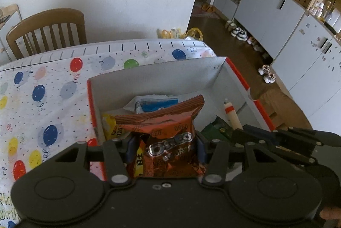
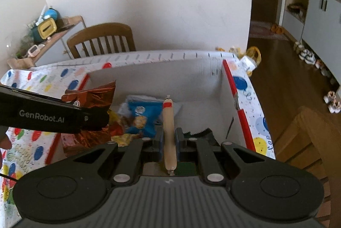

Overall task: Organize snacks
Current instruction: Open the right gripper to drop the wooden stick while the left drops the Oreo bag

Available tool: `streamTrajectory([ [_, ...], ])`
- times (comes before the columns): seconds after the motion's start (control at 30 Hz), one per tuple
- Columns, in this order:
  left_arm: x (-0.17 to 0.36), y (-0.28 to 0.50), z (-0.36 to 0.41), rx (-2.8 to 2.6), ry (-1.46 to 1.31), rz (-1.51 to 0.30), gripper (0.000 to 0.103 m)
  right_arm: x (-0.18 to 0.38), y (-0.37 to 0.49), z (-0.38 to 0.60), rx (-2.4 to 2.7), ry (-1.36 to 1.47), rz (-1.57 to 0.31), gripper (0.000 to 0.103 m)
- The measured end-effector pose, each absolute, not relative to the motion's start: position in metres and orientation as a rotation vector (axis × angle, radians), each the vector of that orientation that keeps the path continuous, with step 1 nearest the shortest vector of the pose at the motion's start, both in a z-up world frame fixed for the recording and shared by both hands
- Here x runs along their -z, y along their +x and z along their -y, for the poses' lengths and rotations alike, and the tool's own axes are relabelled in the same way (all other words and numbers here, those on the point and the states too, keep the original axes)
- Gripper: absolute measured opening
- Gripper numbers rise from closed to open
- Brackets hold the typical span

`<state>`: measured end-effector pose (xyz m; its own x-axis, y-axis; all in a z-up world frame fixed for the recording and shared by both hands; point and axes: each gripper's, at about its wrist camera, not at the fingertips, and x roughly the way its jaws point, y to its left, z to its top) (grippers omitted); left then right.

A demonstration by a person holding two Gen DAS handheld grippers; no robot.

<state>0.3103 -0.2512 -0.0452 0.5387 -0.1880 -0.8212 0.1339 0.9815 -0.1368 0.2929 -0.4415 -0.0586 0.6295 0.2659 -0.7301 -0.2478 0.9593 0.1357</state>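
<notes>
White walls, a wooden chair [image 1: 49, 30] and grey cupboards [image 1: 275, 15] framed a table spread with a balloon-print birthday cloth [image 1: 42, 91], on which an open cardboard box [image 1: 162, 74] with red edging had been set.

Both grippers were poised over that box. Clamped between the jaws of the left gripper [image 1: 165, 149] was a copper-brown Oreo packet [image 1: 168, 138], the jaws standing at a middling width with the pads pressed against its crinkled sides. A slim beige sausage stick [image 2: 169, 132] with a red band near its tip was pinched in the right gripper [image 2: 169, 142], whose jaws were drawn nearly together on it.

Several snacks were already in the box: a blue packet [image 2: 141, 117], a yellow packet [image 1: 109, 125] and a dark green one [image 1: 219, 128].

The step in hand was judged to be the carrying of both items to the box for dropping. The next move would call for each item to be lowered to a free patch of the floor and the jaws opened, care being taken that the two tools did not collide.

"OREO" was read on the brown packet, and "GenRobot.AI" on the side of the left tool. Part of "Birthday" was made out on the cloth; the blue packet's print was too blurred to read.
</notes>
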Motion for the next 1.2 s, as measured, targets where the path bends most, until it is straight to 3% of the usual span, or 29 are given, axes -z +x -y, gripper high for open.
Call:
streamTrajectory([
  [0.63,0.090,0.347,0.275,0.133,0.004,-1.109,0.054,0.105,0.314,0.452,-0.304,-0.008,-0.961,0.011],
  [0.73,0.091,0.346,0.278,0.127,0.014,-1.108,0.060,0.105,0.314,0.452,-0.306,-0.019,-0.960,0.011],
  [0.87,0.089,0.341,0.281,0.115,0.039,-1.084,0.076,0.104,0.313,0.454,-0.315,-0.012,-0.962,0.011],
  [1.2,0.074,0.325,0.283,0.141,0.065,-1.010,0.088,0.087,0.297,0.458,-0.345,0.019,-0.927,0.011],
])
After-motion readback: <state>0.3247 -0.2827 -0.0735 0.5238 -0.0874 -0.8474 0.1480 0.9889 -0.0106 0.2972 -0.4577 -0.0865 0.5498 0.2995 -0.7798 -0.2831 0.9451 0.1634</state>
